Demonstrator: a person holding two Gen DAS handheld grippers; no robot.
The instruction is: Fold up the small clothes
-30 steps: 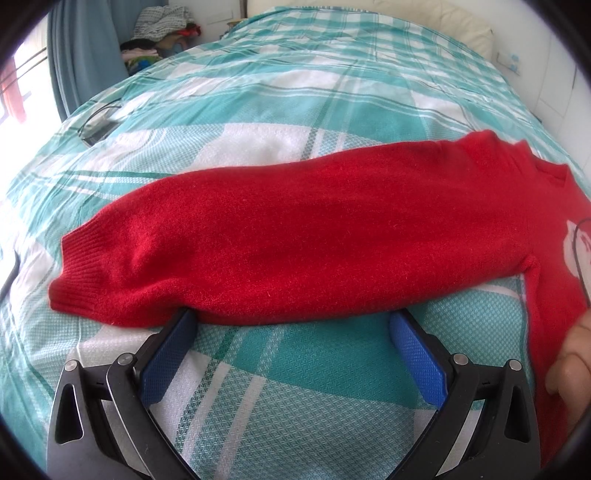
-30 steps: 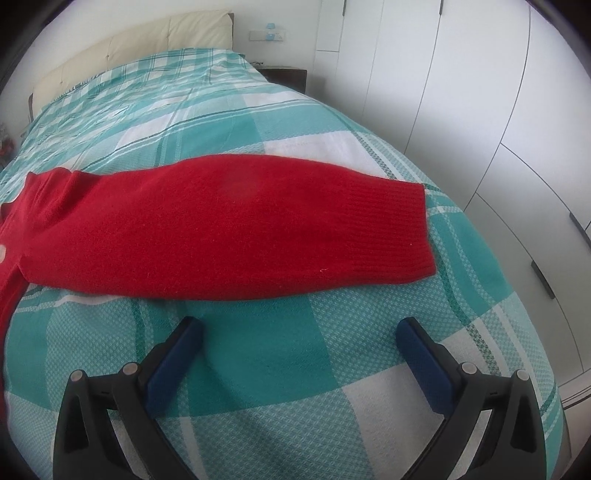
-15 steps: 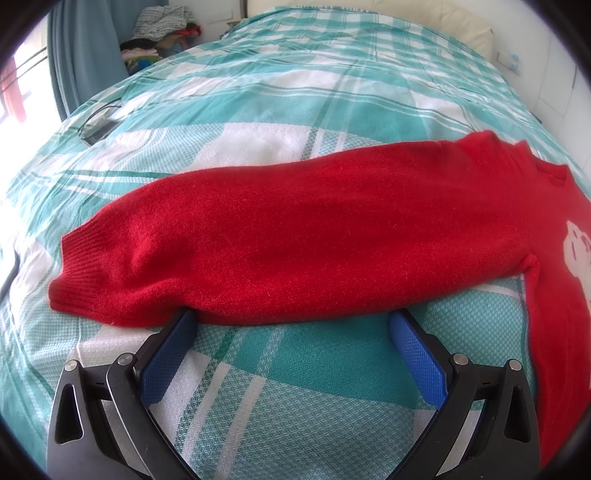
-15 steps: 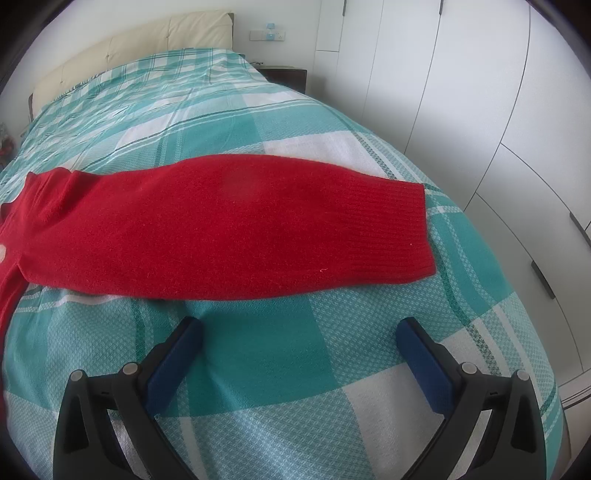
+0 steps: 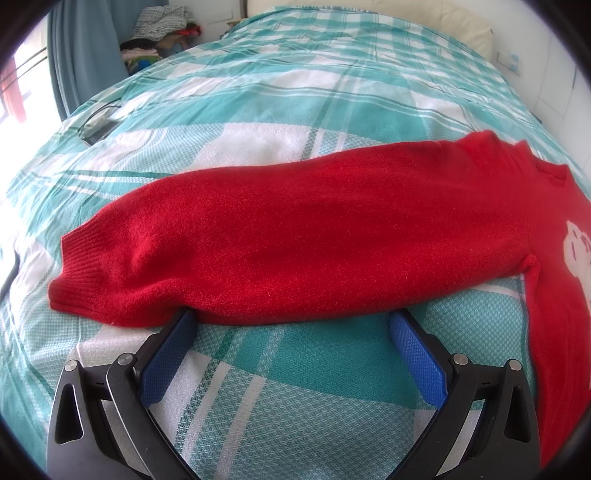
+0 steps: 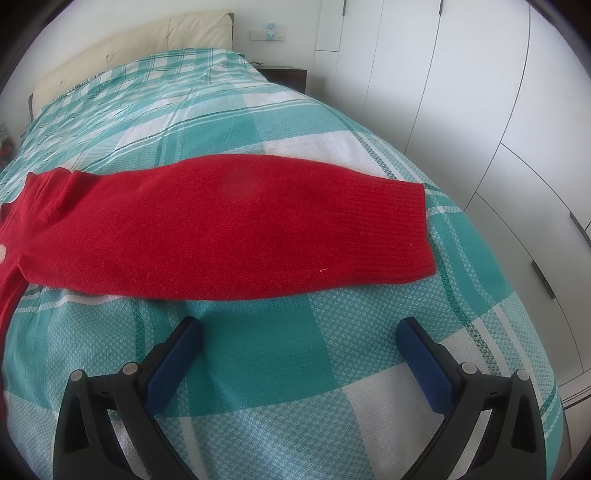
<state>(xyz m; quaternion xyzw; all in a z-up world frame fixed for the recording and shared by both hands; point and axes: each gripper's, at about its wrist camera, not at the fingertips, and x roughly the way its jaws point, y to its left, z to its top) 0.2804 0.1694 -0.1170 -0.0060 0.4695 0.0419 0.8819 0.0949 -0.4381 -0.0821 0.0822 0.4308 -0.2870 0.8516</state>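
Note:
A red knit sweater lies flat on the bed with both sleeves stretched out sideways. Its left sleeve [image 5: 295, 236] runs across the left wrist view, ribbed cuff at the left, and a white motif [image 5: 576, 254] shows on the body at the right edge. My left gripper [image 5: 291, 321] is open, its blue pads at the sleeve's near edge, the left pad tip touching the knit. The right sleeve [image 6: 229, 232] crosses the right wrist view, cuff at the right. My right gripper [image 6: 299, 326] is open and empty, a short way in front of that sleeve.
The bed carries a teal and white checked cover [image 6: 258, 369]. A dark cable and flat device [image 5: 96, 125] lie on the cover at far left. Piled clothes [image 5: 159, 33] sit beyond the bed near a blue curtain. White wardrobe doors [image 6: 498, 110] stand close along the bed's right side.
A hand that showed at the right edge of the left wrist view a second ago has gone. Both grippers and the sweater have stayed put.

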